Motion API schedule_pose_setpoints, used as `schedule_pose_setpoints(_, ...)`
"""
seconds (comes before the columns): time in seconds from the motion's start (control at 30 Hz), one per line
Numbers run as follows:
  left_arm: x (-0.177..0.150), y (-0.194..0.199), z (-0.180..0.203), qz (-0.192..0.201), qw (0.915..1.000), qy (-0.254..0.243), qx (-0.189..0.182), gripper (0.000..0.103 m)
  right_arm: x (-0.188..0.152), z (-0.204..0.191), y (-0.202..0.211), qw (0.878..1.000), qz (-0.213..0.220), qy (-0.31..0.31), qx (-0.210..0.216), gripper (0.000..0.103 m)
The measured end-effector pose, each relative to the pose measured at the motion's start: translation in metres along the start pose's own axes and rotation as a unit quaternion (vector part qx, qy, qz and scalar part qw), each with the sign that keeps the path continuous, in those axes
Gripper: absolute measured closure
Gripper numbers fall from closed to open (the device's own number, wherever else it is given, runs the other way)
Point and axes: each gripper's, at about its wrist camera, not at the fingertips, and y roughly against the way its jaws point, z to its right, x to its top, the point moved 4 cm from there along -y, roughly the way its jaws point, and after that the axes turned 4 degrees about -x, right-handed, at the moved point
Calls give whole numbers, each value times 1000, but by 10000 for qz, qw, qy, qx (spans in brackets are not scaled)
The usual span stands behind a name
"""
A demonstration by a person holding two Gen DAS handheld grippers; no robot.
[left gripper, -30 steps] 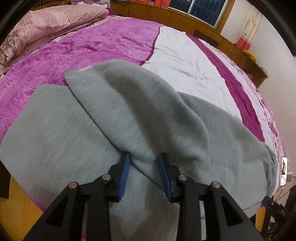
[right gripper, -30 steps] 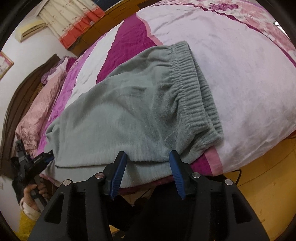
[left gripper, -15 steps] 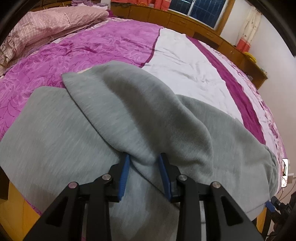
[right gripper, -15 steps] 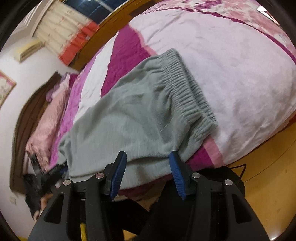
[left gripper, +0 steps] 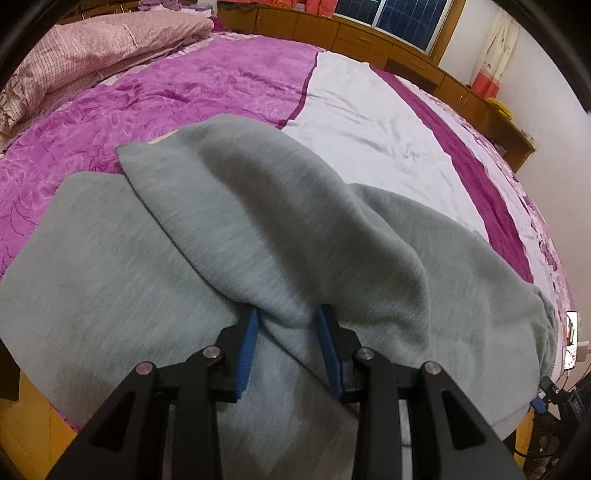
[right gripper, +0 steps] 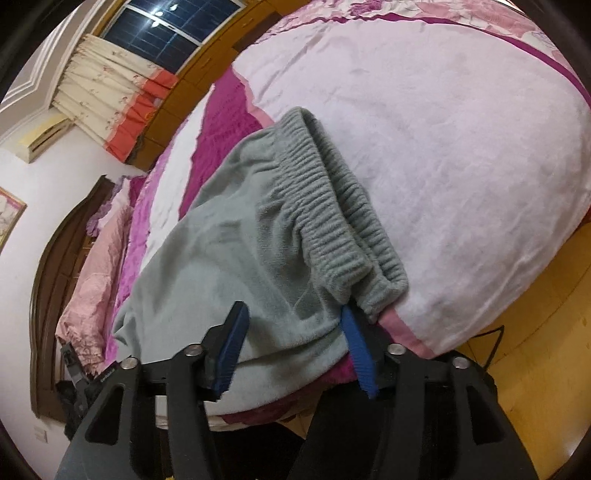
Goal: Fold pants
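Observation:
Grey fleece pants (left gripper: 258, 221) lie across the near edge of a bed, one leg folded over the other. In the left wrist view my left gripper (left gripper: 288, 332) has its blue pads either side of a raised fold of the upper leg; the jaws stand apart with cloth bunched between them. In the right wrist view the ribbed waistband (right gripper: 332, 206) is at the right. My right gripper (right gripper: 295, 332) is open around the pants' near edge, just below the waistband corner, which looks slightly lifted.
The bed has a magenta and white cover (left gripper: 369, 122). A pink quilt (left gripper: 92, 48) is piled at the head. Wooden cabinets (left gripper: 369, 33) and a window run along the far wall. Yellow wood floor (right gripper: 535, 350) lies beside the bed.
My right gripper has moved in onto the pants' near edge by the waistband, which has bunched and lifted. My left gripper has stayed at the fold, with little change.

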Motion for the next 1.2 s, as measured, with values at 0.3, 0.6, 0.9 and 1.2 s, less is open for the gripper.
schedule_pose_setpoints(0.3, 1, 3, -2, 142, 9997, 100, -146, 69, 0, -8, 0, 10000, -27, 35, -57, 42)
schedule_pose_setpoints(0.6, 3, 21, -9, 328, 9987, 299, -251, 98, 2, 3, 20, 9998, 116, -98, -96, 80)
schedule_pose_setpoints(0.9, -6, 68, -11, 616, 9978, 21, -233, 99, -6, -1, 36, 9999, 129, -79, 52, 81)
schedule_pose_setpoints(1.2, -21, 78, -15, 577, 9976, -32, -376, 99, 3, 5, 28, 9990, 243, -370, -68, 79)
